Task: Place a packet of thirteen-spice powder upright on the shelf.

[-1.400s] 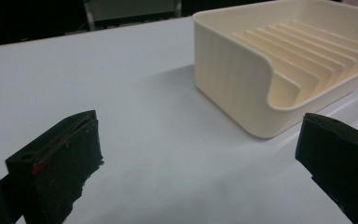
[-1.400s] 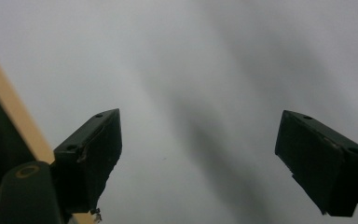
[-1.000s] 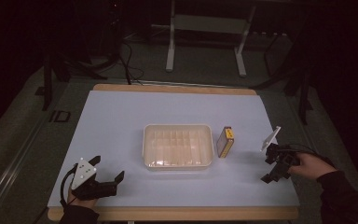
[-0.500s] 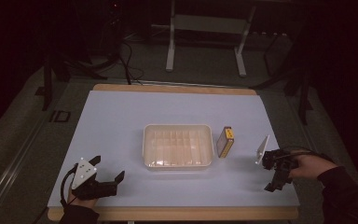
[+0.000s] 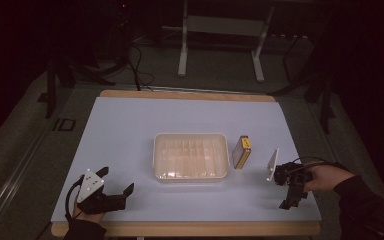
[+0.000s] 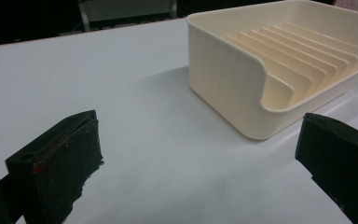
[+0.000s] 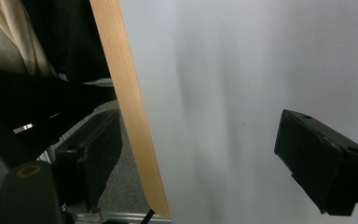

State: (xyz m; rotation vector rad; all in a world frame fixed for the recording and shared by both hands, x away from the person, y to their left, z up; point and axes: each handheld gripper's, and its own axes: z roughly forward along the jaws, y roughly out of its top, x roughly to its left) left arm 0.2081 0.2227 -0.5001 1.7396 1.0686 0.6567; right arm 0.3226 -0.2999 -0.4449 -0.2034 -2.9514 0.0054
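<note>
On the counter (image 5: 130,130), the small yellow-topped box (image 5: 241,151) lies just right of the cream tray (image 5: 190,156), long axis running away from the person, nearer the right tongs (image 5: 290,192), spread and empty like the left tongs (image 5: 111,192).

White table (image 5: 130,130): cream ridged tray (image 5: 191,156), small yellow-labelled box (image 5: 241,152), perhaps battery.

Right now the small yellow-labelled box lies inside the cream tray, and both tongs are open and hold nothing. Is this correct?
Not quite. The small box is not inside the cream tray; it sits on the table just beside the tray's right side, as the high view shows. The rest holds: the left tongs and the right tongs are open and hold nothing.
</note>
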